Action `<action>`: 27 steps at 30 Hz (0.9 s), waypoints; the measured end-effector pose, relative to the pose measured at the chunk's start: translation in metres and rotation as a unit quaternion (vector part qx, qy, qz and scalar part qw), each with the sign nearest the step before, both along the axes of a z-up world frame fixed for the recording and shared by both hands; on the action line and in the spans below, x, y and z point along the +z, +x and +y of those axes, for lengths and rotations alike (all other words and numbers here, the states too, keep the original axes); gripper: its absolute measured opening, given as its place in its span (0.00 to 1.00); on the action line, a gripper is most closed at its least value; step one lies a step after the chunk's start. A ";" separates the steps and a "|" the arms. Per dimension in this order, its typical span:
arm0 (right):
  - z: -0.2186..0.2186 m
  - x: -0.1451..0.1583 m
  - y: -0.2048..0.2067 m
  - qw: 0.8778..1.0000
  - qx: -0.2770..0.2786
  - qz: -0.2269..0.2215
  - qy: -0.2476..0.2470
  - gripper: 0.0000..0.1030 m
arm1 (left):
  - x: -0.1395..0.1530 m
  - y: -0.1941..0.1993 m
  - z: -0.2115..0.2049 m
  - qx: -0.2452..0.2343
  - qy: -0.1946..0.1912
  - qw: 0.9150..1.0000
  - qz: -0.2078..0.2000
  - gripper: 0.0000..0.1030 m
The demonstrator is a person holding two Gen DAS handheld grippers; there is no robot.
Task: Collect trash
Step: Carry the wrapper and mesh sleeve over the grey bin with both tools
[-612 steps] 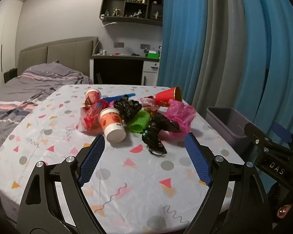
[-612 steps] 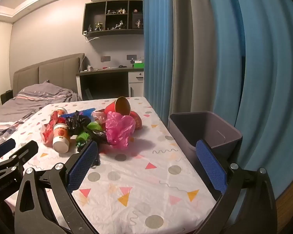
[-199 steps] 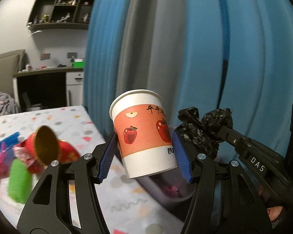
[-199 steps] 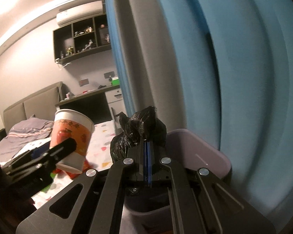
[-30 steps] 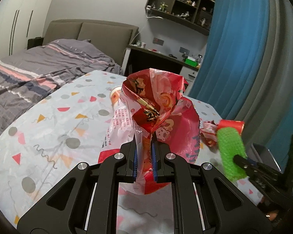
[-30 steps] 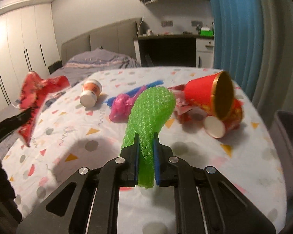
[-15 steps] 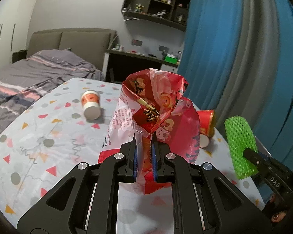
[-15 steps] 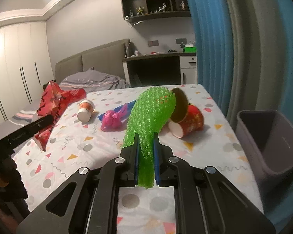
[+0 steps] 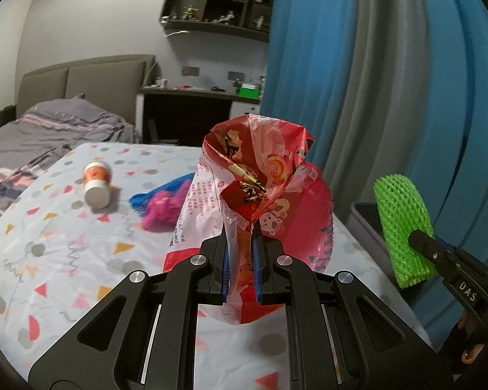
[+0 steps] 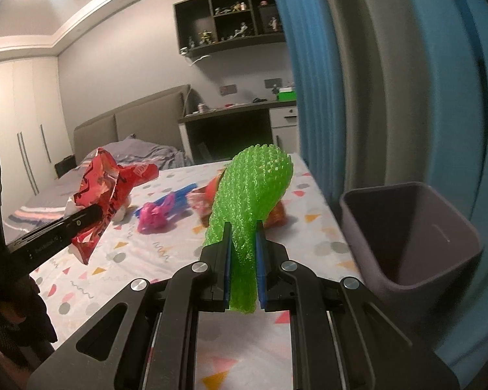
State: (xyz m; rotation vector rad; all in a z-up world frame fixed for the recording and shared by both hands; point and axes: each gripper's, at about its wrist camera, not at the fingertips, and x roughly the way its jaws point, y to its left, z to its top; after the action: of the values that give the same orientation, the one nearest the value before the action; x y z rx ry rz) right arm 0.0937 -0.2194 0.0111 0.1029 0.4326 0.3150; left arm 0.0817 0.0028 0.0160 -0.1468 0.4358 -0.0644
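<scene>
Both wrist views close behind their jaws, facing across the table (image 9: 65, 253), sharing bin (image 10: 406, 243) and curtain (image 9: 358, 81)

Between my left gripper's (image 9: 240, 263) blue pads I see a red bag (image 9: 263, 188) with white and yellow print. My right gripper's (image 10: 243, 266) blue pads frame bright green foam netting (image 10: 250, 195). Ahead of them lies a white tablecloth (image 9: 65, 243) with coloured triangles, grey dots and squiggles; right of the netting, a grey-purple bin (image 10: 416, 237) and blue curtains (image 9: 358, 81).

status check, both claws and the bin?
Left claw shut on red snack bag. Right claw shut on green foam net. Grey bin off table edge, path clear.
</scene>
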 end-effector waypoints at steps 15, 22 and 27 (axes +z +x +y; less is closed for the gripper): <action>-0.088 0.001 0.017 0.995 -0.094 -0.014 -0.001 0.13 | 0.005 0.045 -0.109 -0.111 0.013 0.994 -0.012 0.10; -0.127 -0.003 0.031 0.991 -0.133 -0.013 0.001 0.13 | 0.002 0.073 -0.165 -0.160 0.008 0.987 -0.019 0.10; -0.145 -0.007 0.040 0.988 -0.152 -0.010 0.003 0.13 | -0.004 0.091 -0.197 -0.187 0.005 0.982 -0.017 0.10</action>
State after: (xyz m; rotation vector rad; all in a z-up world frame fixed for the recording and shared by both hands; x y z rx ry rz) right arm 0.1332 -0.3641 0.0039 0.1701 0.3895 0.0165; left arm 0.1724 -0.1943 0.0119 -0.0512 0.4254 -0.4342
